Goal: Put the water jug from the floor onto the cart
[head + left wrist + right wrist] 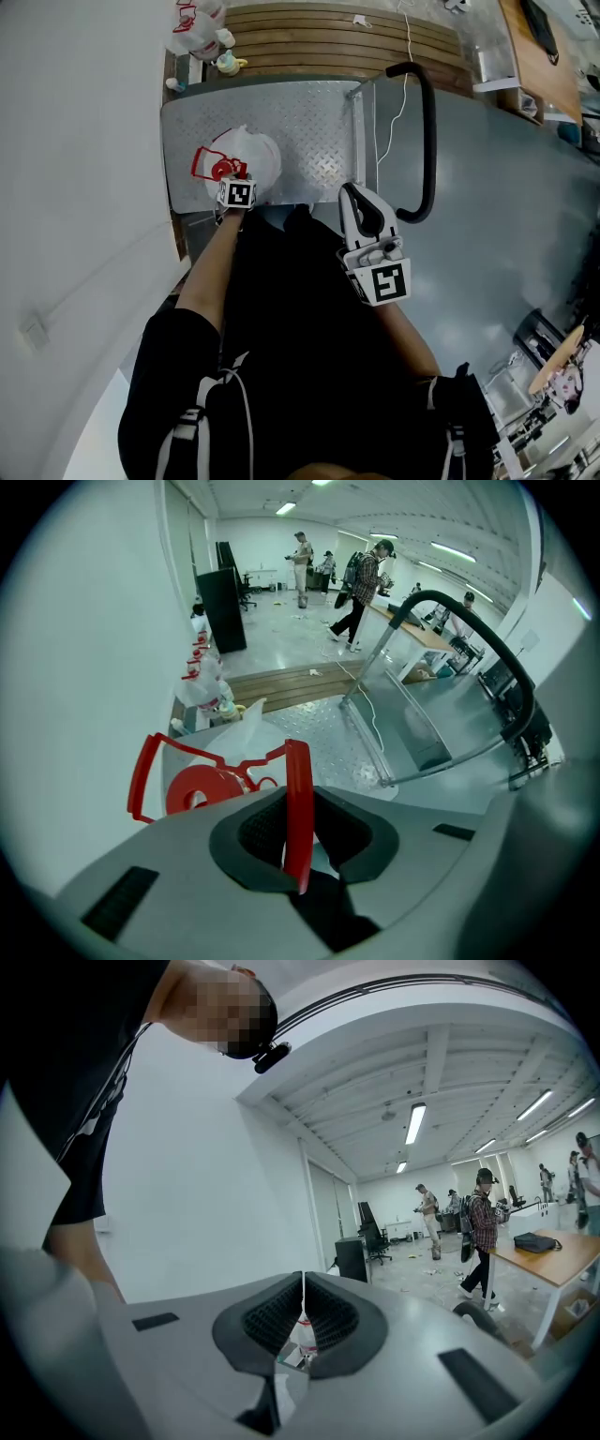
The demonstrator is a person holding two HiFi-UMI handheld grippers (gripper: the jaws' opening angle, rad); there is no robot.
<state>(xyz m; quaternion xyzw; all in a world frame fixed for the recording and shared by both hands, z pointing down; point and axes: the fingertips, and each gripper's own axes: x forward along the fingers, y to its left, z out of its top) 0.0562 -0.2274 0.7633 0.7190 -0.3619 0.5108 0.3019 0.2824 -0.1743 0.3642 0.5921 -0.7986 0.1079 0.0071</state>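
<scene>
The water jug point(251, 157) is white with a red cap point(200, 790) and a red carrying handle point(298, 799). In the head view it is over the front left part of the cart's metal deck point(314, 127); whether it rests on the deck I cannot tell. My left gripper point(232, 178) points steeply down and is shut on the red handle, which runs upright between the jaws in the left gripper view. My right gripper point(357, 194) is shut with nothing in it, level, just in front of the cart's black push bar point(427, 131).
Wooden slats point(337, 37) lie beyond the cart, with more jugs and bottles point(199, 28) at their left end. A white wall runs along the left. A white cable point(401, 94) hangs by the push bar. Several people point(361, 592) stand far off by desks.
</scene>
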